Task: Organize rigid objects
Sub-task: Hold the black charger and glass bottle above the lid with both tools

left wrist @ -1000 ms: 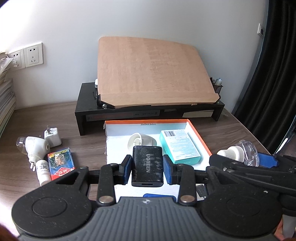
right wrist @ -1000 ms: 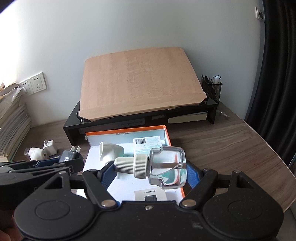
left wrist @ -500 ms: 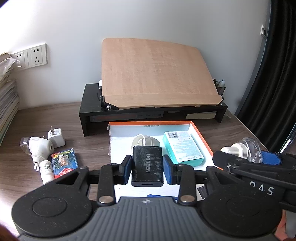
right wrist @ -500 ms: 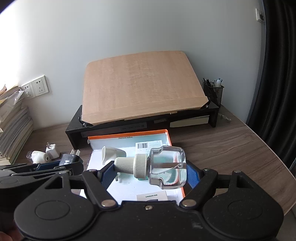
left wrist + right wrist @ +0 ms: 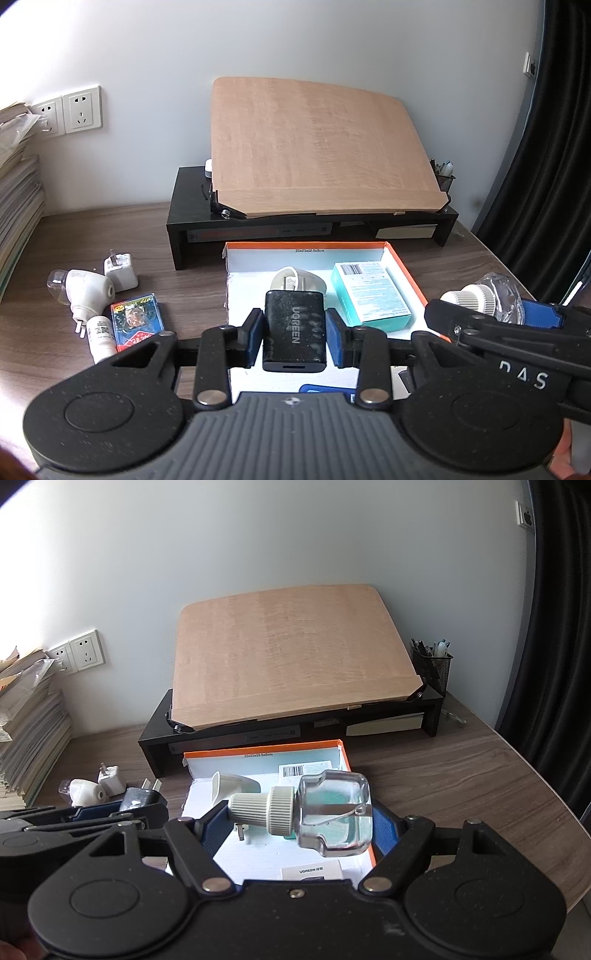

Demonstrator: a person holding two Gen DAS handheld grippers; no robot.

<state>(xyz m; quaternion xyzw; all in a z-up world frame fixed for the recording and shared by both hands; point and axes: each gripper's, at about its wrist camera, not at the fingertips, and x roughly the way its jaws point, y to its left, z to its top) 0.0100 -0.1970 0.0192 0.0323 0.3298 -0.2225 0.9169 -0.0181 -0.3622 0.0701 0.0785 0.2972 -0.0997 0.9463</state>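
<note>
My left gripper (image 5: 294, 334) is shut on a black UGREEN charger (image 5: 294, 328), held above the near part of a white box with an orange rim (image 5: 402, 266). Inside the box lie a beige plug-in piece (image 5: 297, 282) and a teal carton (image 5: 369, 293). My right gripper (image 5: 299, 827) is shut on a clear bottle with a white ribbed cap (image 5: 325, 812), held sideways over the same box (image 5: 258, 747). The bottle (image 5: 484, 295) also shows at the right of the left wrist view. The charger (image 5: 142, 795) shows at the left of the right wrist view.
On the table left of the box lie a white adapter (image 5: 120, 271), a white plug-in vaporizer (image 5: 86, 293), a small white bottle (image 5: 100, 336) and a red-blue card pack (image 5: 137, 321). A black stand (image 5: 192, 225) carries a wooden board (image 5: 317, 147). A paper stack (image 5: 26, 738) stands left, a curtain (image 5: 554, 664) right.
Both views drift only slightly. Each gripper keeps its hold, and nothing on the table has moved.
</note>
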